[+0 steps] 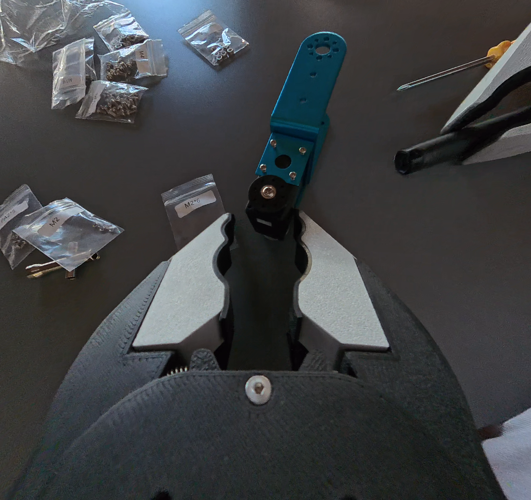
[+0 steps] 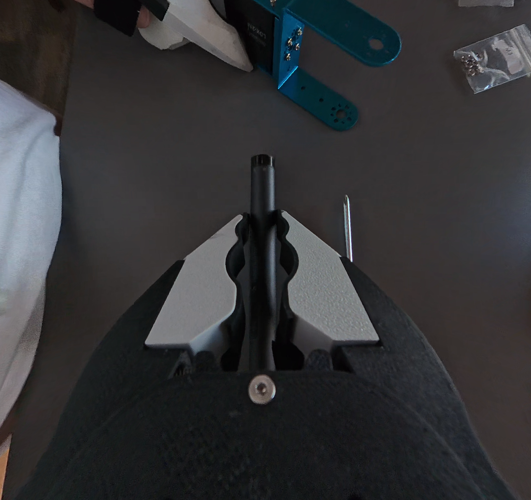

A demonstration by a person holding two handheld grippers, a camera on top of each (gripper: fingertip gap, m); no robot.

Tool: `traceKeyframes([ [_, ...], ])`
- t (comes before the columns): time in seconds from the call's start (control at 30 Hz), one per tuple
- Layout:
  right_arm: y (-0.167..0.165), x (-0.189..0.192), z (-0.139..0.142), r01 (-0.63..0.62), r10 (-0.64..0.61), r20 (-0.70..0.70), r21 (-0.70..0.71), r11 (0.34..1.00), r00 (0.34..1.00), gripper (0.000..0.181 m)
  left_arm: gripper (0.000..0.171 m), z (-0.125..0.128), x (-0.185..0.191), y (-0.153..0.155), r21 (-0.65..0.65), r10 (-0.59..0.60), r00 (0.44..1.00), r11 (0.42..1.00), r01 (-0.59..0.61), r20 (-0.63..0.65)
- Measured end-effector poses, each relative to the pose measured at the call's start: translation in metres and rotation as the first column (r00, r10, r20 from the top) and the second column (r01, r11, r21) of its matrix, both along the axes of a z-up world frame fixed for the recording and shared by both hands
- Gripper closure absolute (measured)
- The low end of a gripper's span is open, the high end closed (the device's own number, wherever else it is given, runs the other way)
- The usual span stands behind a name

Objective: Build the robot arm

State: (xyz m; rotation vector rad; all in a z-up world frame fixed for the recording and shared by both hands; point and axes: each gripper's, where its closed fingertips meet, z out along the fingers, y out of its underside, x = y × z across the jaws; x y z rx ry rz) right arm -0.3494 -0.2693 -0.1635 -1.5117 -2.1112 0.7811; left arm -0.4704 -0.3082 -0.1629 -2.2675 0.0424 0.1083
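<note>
Left gripper (image 1: 263, 219) straddles the black servo (image 1: 268, 213) at its tips, jaws partly spread; I can't tell if both pads bite, though it reads as bracing. Servo is bolted into the blue bracket (image 1: 304, 95), flat on the dark table (image 1: 373, 227). Right gripper (image 2: 261, 216), near that bracket, is clamped on a black tool shaft (image 2: 262, 187) pointing toward it. Beyond the bracket: screw bags (image 1: 115, 66). Screwdriver (image 1: 442, 75) lies beside the right gripper.
</note>
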Motion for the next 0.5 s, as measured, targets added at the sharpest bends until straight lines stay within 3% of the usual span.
traceKeyframes([
  [0.2, 0.009, 0.003, 0.037, 0.03, -0.058, -0.192, -0.147, 0.989, 0.98, 0.161, 0.103, -0.002, -0.014, -0.006, -0.01, 0.106, 0.993, 0.994, -0.106, 0.053],
  [0.33, 0.031, 0.019, 0.061, 0.045, -0.112, -0.307, -0.218, 0.975, 0.945, 0.162, 0.104, -0.002, -0.013, -0.01, -0.007, 0.108, 0.993, 0.994, -0.108, 0.051],
  [0.43, 0.063, 0.042, 0.076, 0.097, -0.198, -0.37, -0.274, 0.957, 0.908, 0.159, 0.106, 0.0, -0.014, -0.016, 0.015, 0.124, 0.992, 0.992, -0.125, 0.015],
  [0.5, 0.091, 0.063, 0.08, 0.151, -0.253, -0.398, -0.27, 0.951, 0.882, 0.156, 0.11, 0.001, -0.013, -0.021, 0.057, 0.143, 0.987, 0.987, -0.147, 0.069],
])
